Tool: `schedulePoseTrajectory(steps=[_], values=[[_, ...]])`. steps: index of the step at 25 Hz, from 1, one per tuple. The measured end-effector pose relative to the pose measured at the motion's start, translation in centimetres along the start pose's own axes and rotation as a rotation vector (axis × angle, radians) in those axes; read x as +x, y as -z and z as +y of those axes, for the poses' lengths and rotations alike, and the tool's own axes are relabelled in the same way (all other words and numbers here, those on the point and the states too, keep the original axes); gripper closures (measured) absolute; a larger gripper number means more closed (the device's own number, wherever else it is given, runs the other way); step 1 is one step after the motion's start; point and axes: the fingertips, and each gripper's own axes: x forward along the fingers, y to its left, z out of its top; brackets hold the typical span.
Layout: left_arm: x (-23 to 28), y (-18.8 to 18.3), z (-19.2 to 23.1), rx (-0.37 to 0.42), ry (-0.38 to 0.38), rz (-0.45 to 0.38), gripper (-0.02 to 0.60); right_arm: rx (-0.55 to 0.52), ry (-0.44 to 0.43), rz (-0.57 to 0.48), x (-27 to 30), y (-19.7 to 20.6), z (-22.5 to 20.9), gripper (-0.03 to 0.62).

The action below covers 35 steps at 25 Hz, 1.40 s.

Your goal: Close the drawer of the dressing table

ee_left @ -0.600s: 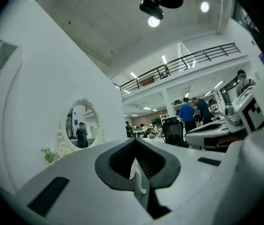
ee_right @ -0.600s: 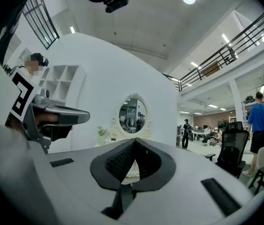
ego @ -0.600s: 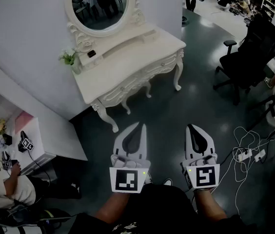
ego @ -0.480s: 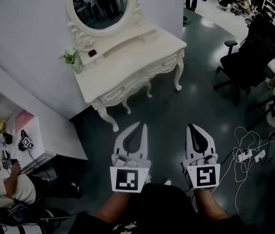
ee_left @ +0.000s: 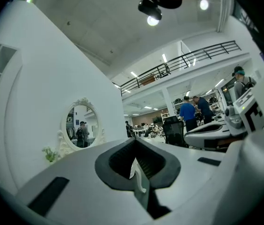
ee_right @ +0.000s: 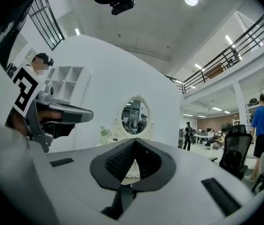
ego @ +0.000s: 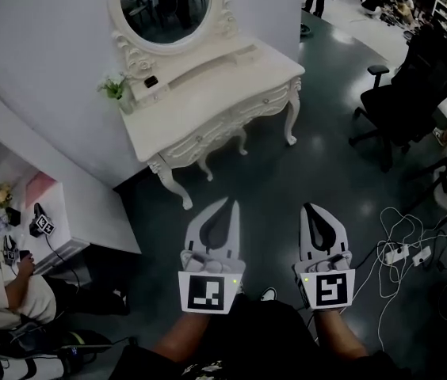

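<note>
Head view: white desk (ego: 208,93) with an oval mirror (ego: 166,6) stands upper middle, against the wall. Its drawers (ego: 208,138) run along the front and look flush. The left gripper (ego: 229,203) and right gripper (ego: 311,207) are at lower centre, over the dark floor (ego: 287,180) and well apart from the desk. Black chair (ego: 402,93) at right.

Left gripper view: fingers (ee_left: 108,156) closed tip to tip, nothing held. The mirror is far off at left of frame.

Right gripper view: fingers (ee_right: 155,161) closed, empty. The mirror is straight ahead, just above the tips.
</note>
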Motion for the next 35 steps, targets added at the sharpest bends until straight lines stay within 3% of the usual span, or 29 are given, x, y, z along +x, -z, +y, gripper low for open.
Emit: schedulePoseTrajectory(steps=[3, 8, 13, 35], values=[[-0.5, 0.2, -1.1, 0.001, -0.015, 0.013, 0.578, 0.012, -0.015, -0.033, -0.8, 0.1, -0.8, 0.595], [-1.1, 0.4, -2.1, 0.0, -0.037, 0.017, 0.578, 0.027, -0.027, 0.014, -1.8, 1.8, -1.4, 0.595], [-1.0, 0.6, -2.1, 0.019, -0.045, 0.02, 0.578, 0.035, -0.044, -0.004, -1.5, 1.9, -1.5, 0.595], [8.0, 1.3, 3.6, 0.024, -0.022, -0.018, 0.578, 0.026, 0.0, 0.004, 8.0, 2.1, -3.7, 0.595]])
